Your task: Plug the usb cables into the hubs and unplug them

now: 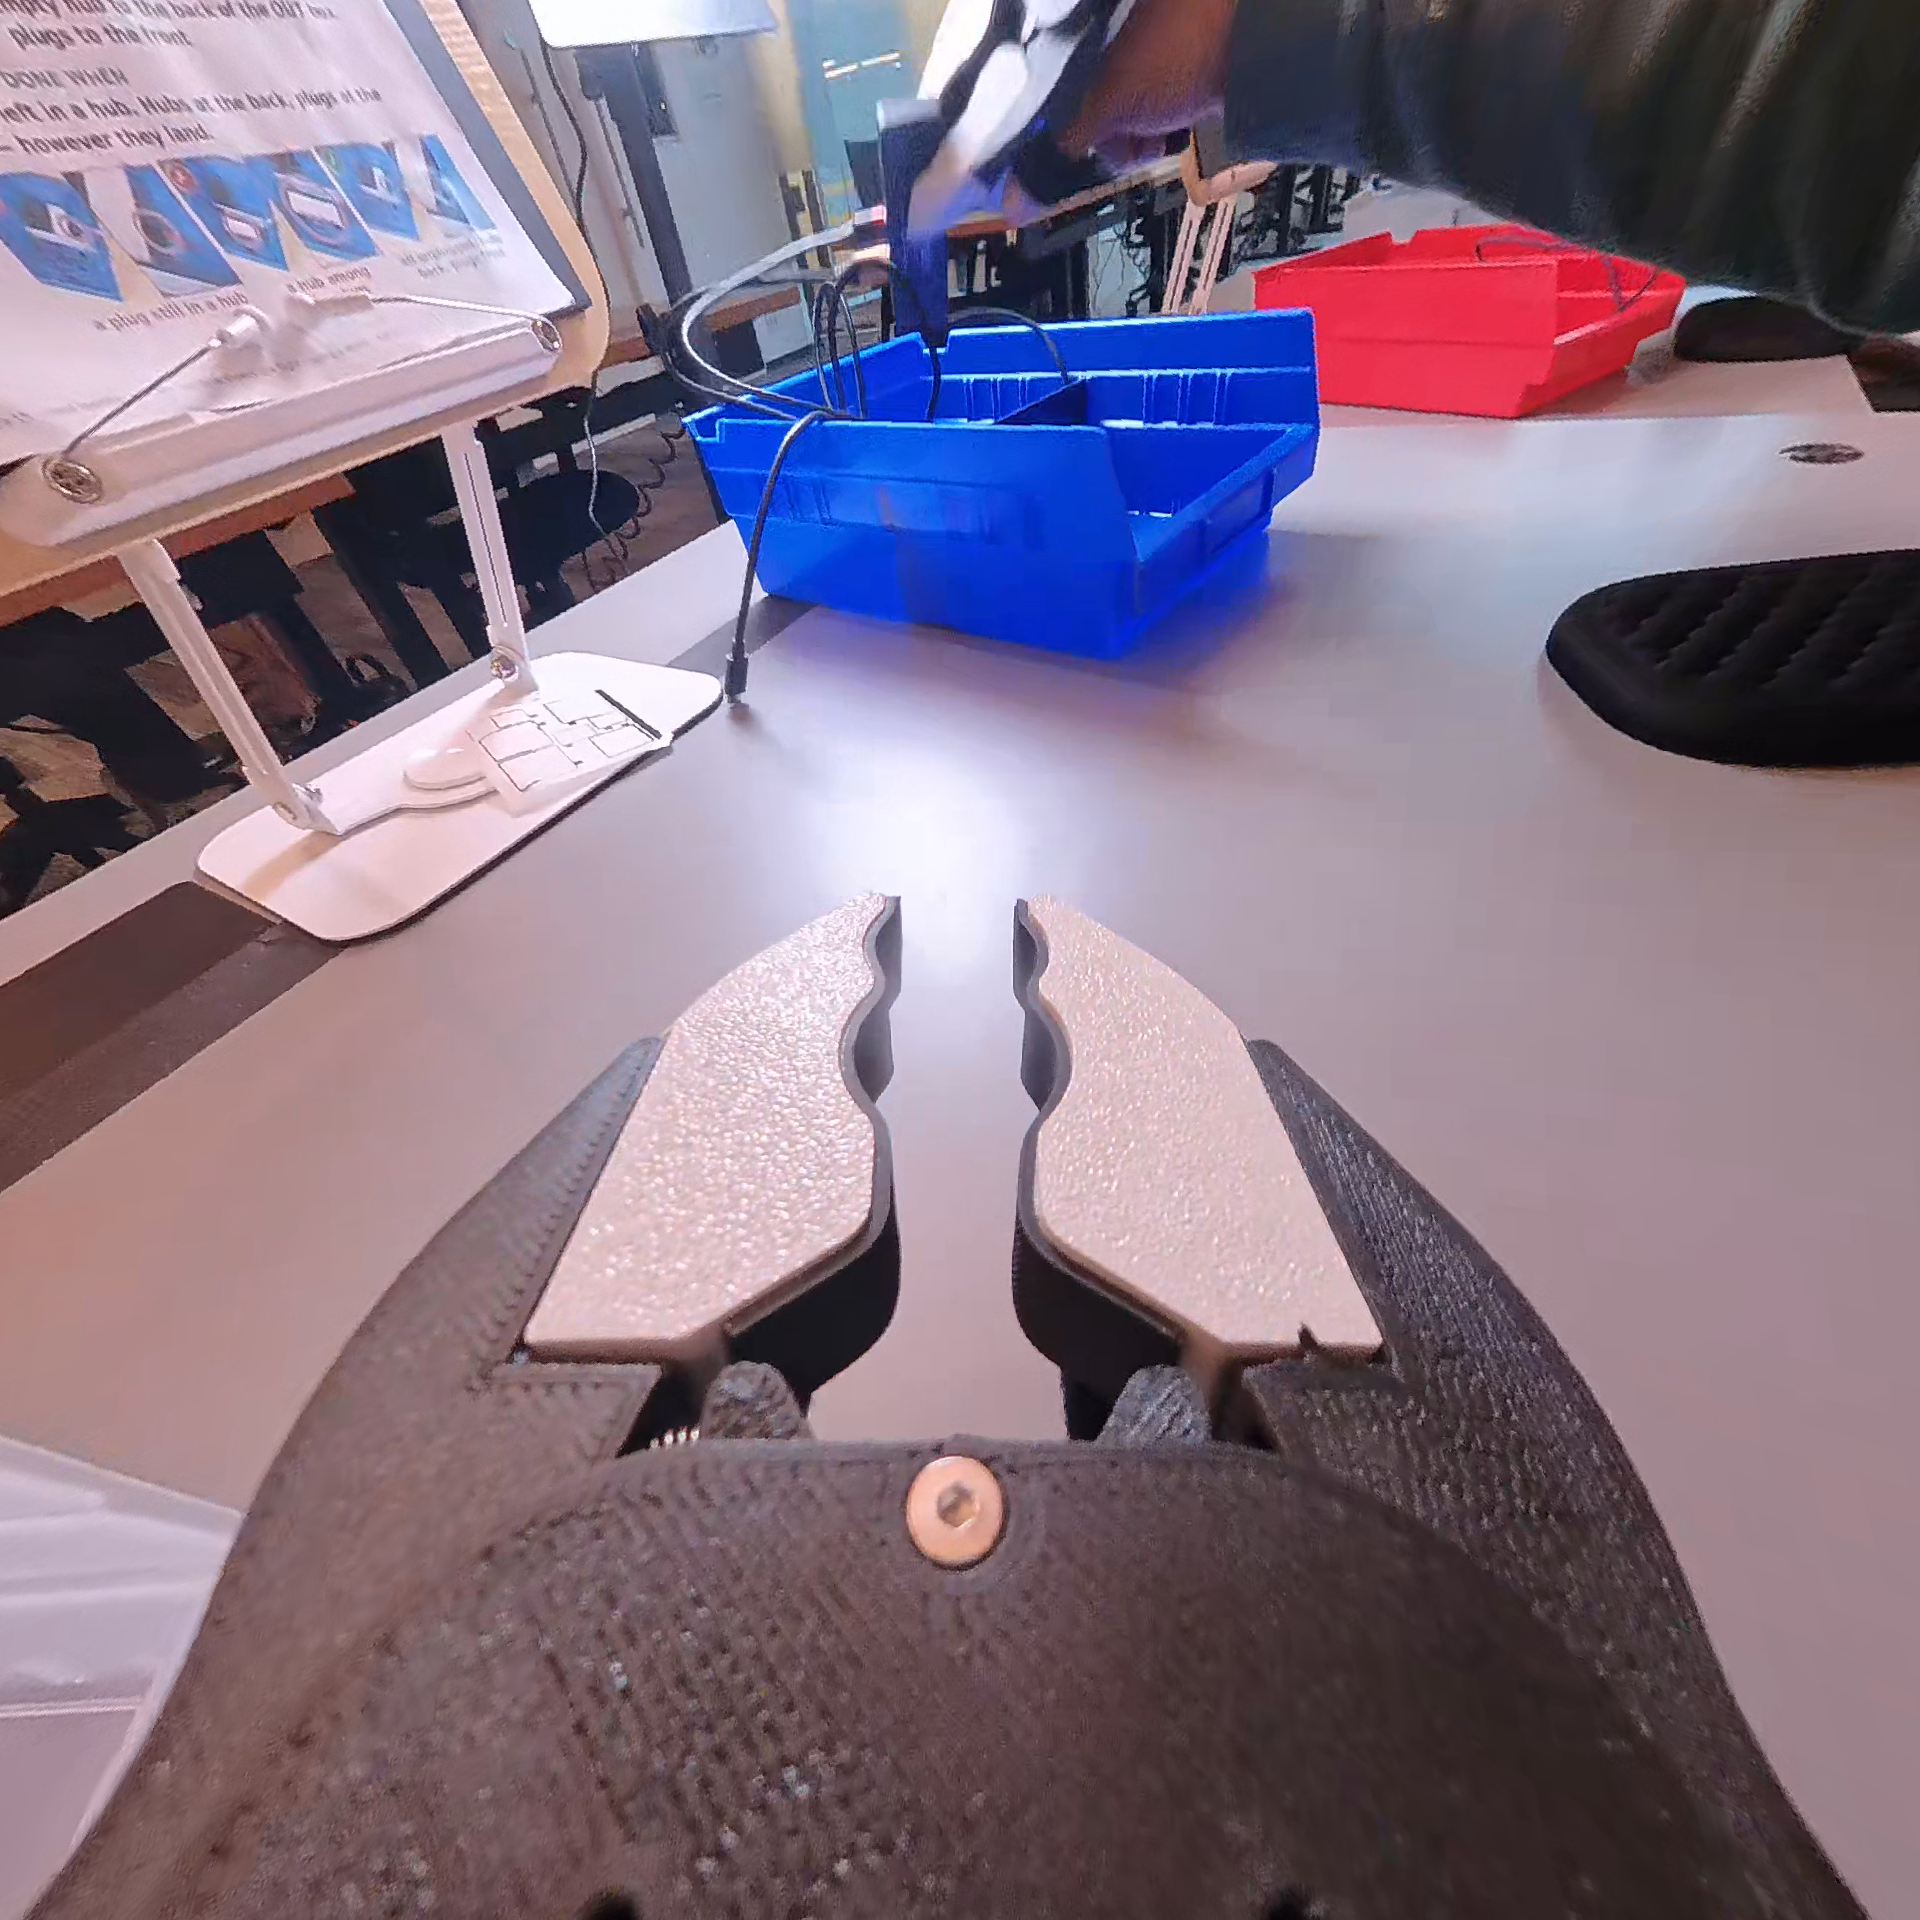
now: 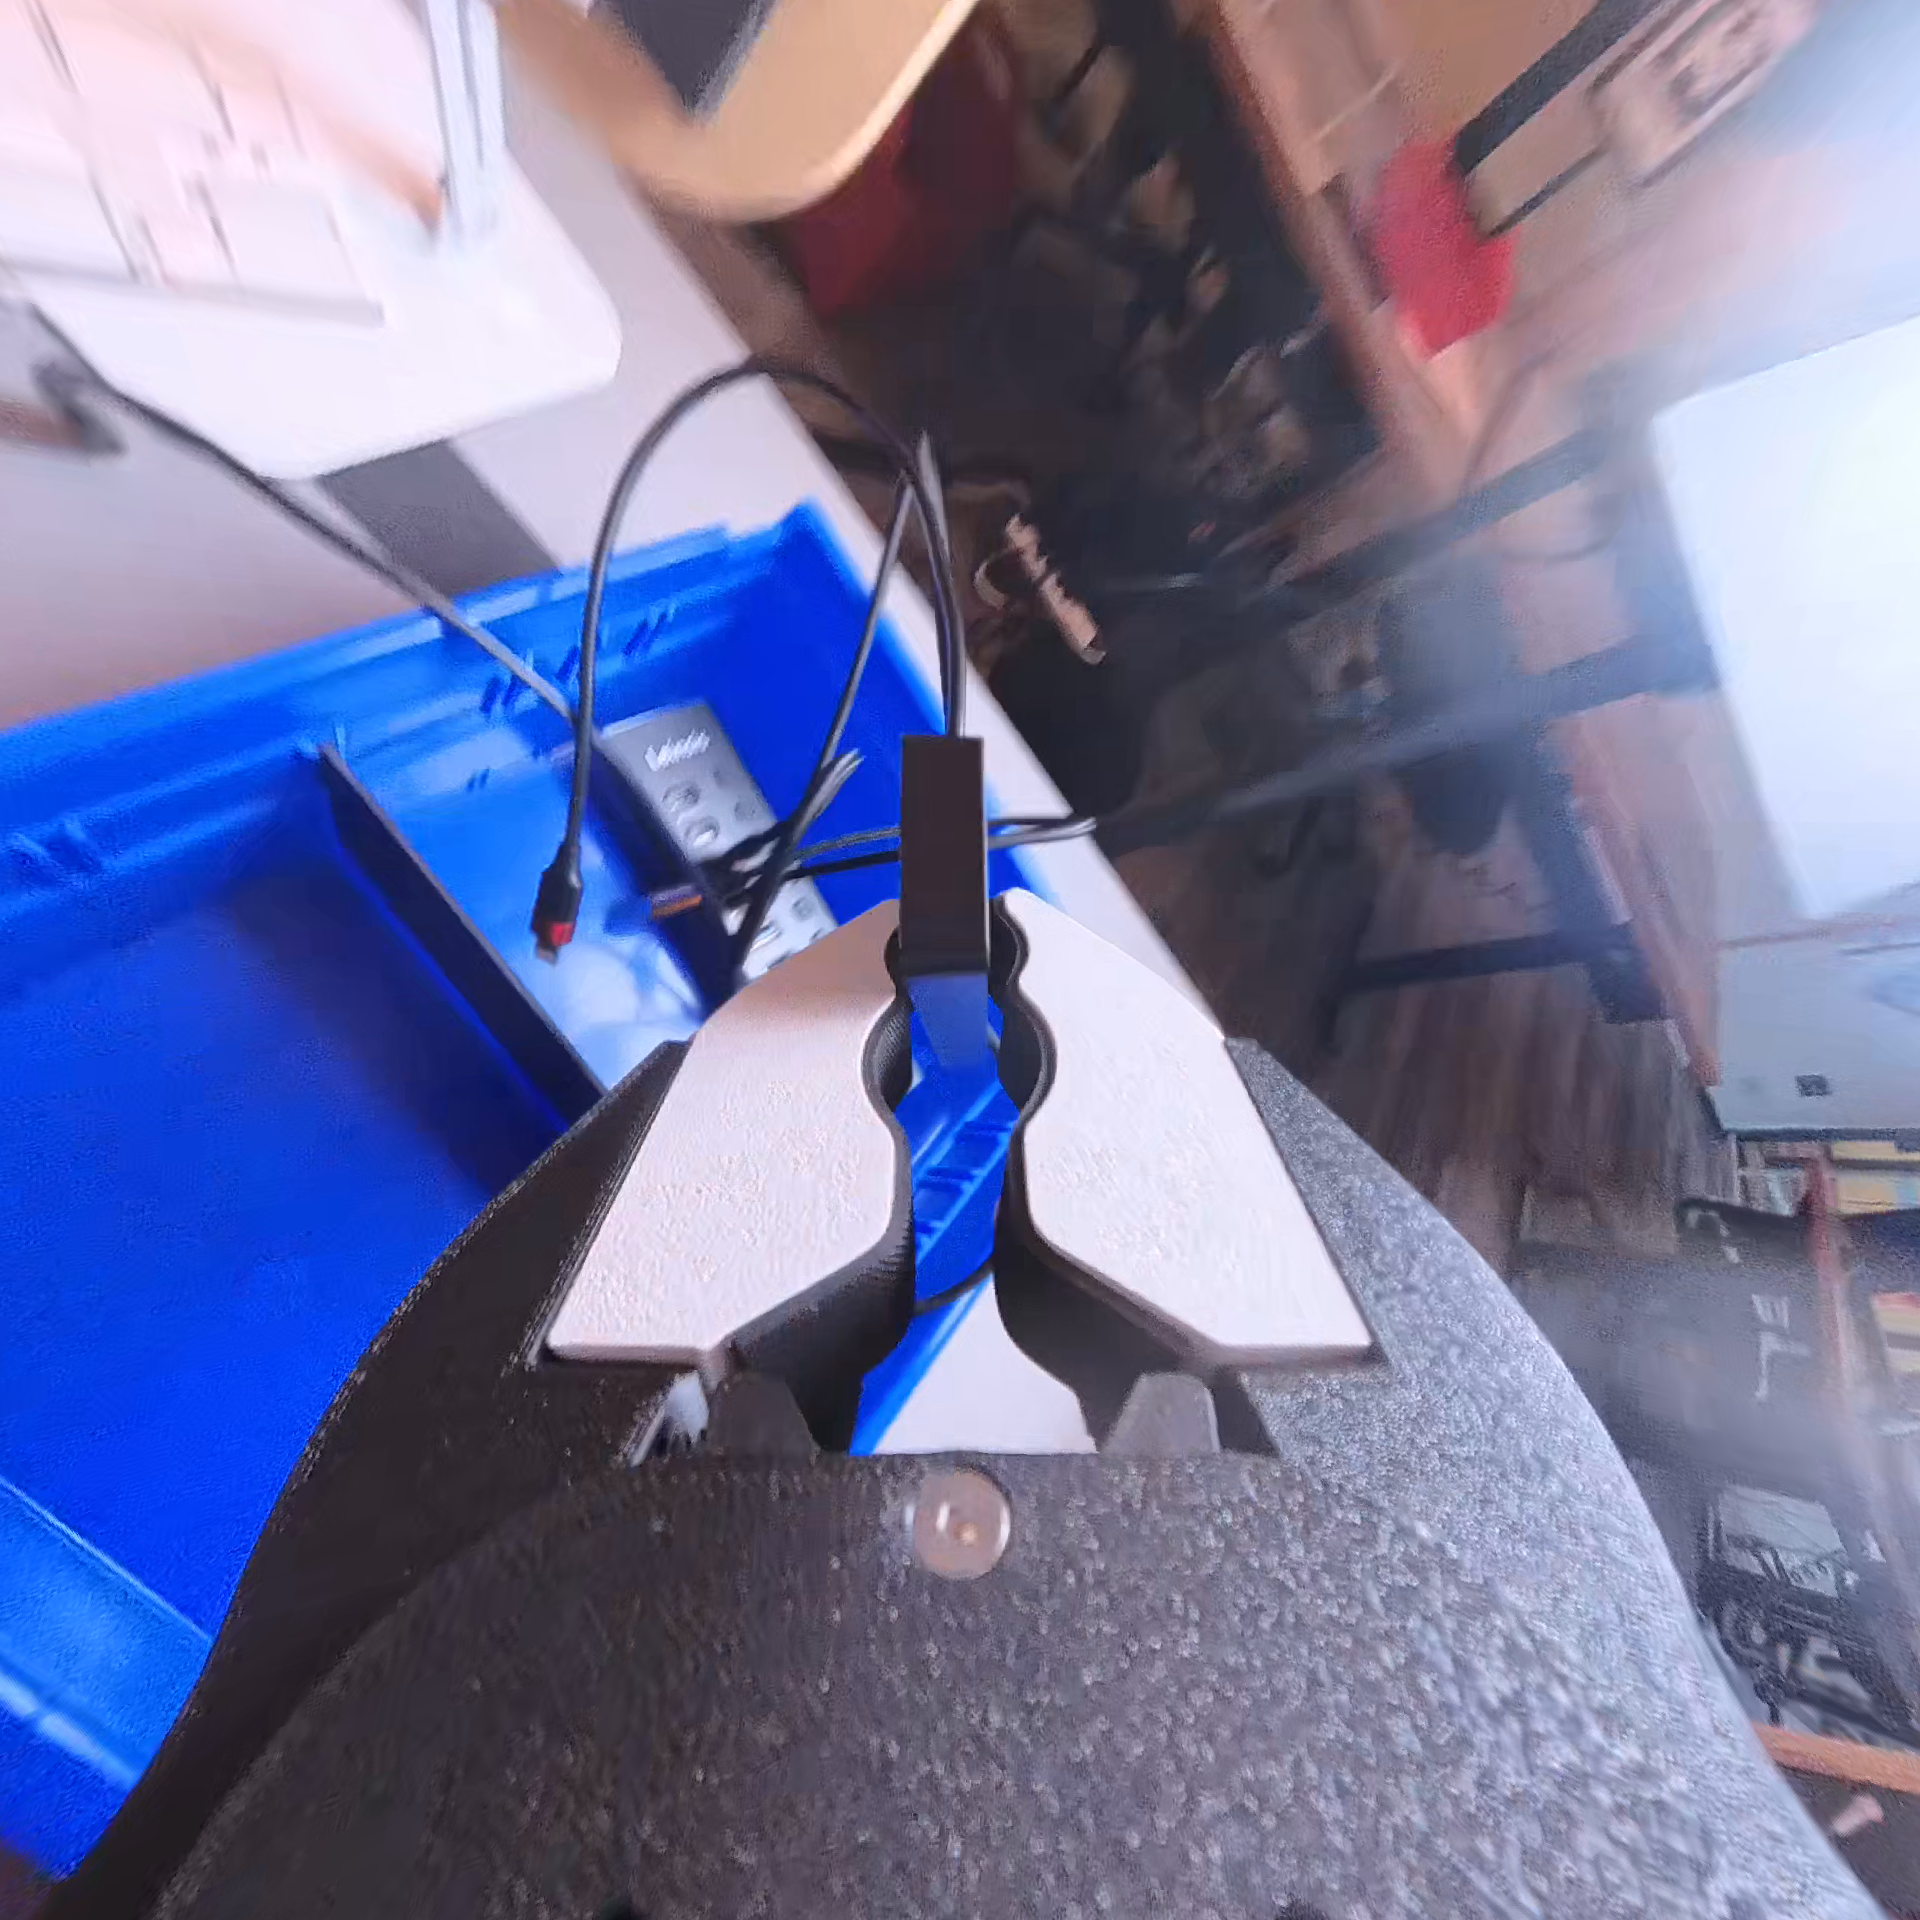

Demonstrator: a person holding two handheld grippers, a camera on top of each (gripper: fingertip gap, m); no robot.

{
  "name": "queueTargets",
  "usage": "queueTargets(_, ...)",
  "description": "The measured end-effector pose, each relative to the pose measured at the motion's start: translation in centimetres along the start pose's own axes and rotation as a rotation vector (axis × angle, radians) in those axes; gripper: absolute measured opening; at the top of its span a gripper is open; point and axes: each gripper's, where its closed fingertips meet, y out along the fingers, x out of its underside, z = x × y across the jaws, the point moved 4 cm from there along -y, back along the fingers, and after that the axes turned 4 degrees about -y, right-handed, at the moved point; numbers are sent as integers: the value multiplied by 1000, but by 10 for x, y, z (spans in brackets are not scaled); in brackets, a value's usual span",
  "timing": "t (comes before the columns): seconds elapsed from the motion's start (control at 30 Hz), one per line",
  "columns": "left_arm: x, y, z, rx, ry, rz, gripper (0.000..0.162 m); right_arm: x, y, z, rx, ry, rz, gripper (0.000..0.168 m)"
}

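Observation:
My right gripper (image 2: pixel 945 914) is shut on a slim dark USB hub (image 2: pixel 940 831), held on end above the blue bin (image 2: pixel 208 935). Several black cables hang from the hub's far end. A grey hub (image 2: pixel 717 800) lies in the bin, beside a loose cable with a red-tipped plug (image 2: pixel 556 914). In the left wrist view the right gripper (image 1: pixel 997 94) and the held hub (image 1: pixel 914 208) show blurred above the blue bin (image 1: pixel 997 520). One black cable (image 1: pixel 740 675) hangs over the bin's wall onto the table. My left gripper (image 1: pixel 956 914) is open and empty, low over the table.
A white document stand (image 1: pixel 447 790) with an instruction sheet stands at the left. A red bin (image 1: pixel 1455 322) sits behind the blue one at the right. A black mesh pad (image 1: pixel 1745 655) lies at the right edge. A dark sleeve (image 1: pixel 1558 125) crosses the top right. The gap from one gripper's tips to the other's is roughly 45 cm.

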Motion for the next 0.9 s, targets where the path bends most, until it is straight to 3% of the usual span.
queueTargets(0.1, 3, 1, -1, 2, -3, -12, 19, 27, 39, -23, -140, -51, -174, 12)
queueTargets(0.27, 12, 5, -3, 22, -29, -45, 18, 67, 78, -27, -174, -153, -431, 12)
queueTargets(0.37, 15, 6, -5, 29, -49, -53, 18, 74, 84, -26, -180, -163, -455, 15)
queueTargets(0.4, 15, 6, -5, 29, -54, -53, 18, 72, 81, -25, -190, -152, -443, 24)
queueTargets(0.53, 15, 6, -6, 36, -71, -44, 17, 52, 43, -15, -237, -32, -324, 50)
queueTargets(0.67, 18, 10, -3, 62, -92, -55, 18, -10, -9, -13, -242, -7, -59, 51)
queueTargets(0.77, 20, 13, -1, 74, -88, -68, 17, -62, -23, -46, -302, -182, 18, 48)
queueTargets(0.9, 19, 10, -1, 49, -39, -77, 17, -97, 14, -94, -325, -485, -92, 49)
